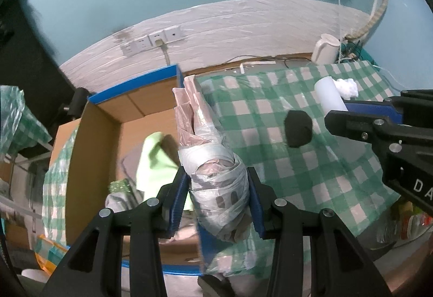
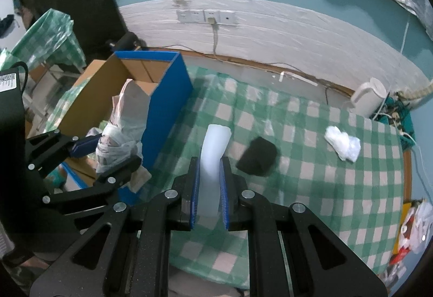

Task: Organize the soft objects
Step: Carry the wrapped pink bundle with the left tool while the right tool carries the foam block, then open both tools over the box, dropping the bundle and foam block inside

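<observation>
Setting is reading as a lived-in home room: a green-checked tablecloth [image 2: 311,161] is covering the table ahead of the fingers, a white electric kettle [image 2: 369,100] is standing beyond them by teal walls, wall sockets [image 2: 205,16] are showing behind.

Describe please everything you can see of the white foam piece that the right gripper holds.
The white foam piece is a long, smooth, slightly translucent strip with a matte look. The right gripper is shut on its lower part, the blue pads squeezing it narrow. Above the pads it curves to the right and widens to a blunt end. It hangs above the green checked tablecloth, touching only the pads.
</observation>
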A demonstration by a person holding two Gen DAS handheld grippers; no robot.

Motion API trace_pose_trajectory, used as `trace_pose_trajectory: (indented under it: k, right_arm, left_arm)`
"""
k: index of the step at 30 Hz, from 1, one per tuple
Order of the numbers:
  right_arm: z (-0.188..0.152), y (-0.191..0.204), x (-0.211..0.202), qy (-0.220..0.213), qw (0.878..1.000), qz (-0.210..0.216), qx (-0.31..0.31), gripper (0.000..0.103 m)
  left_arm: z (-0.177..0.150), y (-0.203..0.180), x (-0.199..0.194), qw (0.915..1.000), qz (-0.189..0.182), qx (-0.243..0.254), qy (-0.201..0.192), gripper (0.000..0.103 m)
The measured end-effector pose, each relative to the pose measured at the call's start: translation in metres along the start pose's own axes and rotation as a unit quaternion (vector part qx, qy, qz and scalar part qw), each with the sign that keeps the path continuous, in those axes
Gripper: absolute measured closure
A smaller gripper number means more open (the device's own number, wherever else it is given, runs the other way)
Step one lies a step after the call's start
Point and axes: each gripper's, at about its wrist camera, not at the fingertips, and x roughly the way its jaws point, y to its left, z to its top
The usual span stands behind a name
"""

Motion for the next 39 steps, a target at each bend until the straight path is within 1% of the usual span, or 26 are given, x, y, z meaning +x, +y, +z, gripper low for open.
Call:
trace_pose_trajectory:
  k: [10, 17, 30, 37, 39]
  right_arm:
    - [0.021, 0.039, 0.011, 0.005, 1.000, 0.014, -0.027, 0.091]
    - [0.034, 0.068, 0.022, 0.008, 0.999, 0.023, -0.048, 0.091]
    - [0.049, 0.111, 0.058, 0.033, 0.995, 0.071, -0.066, 0.091]
    - [0.054, 0.128, 0.084, 0.056, 0.992, 0.089, -0.067, 0.091]
    - [0.054, 0.130, 0.089, 0.060, 0.992, 0.091, -0.065, 0.086]
  left_arm:
    - [-0.008, 0.044, -0.002, 0.9993, 0.015, -0.034, -0.004, 0.060]
    - [-0.015, 0.076, 0.004, 0.9976, 0.021, -0.066, 0.006, 0.060]
    - [-0.029, 0.141, 0.020, 0.9911, 0.032, -0.126, 0.030, 0.060]
    - [-0.036, 0.156, 0.029, 0.9883, 0.037, -0.141, 0.047, 0.060]
    - [-0.036, 0.157, 0.032, 0.9879, 0.039, -0.140, 0.053, 0.058]
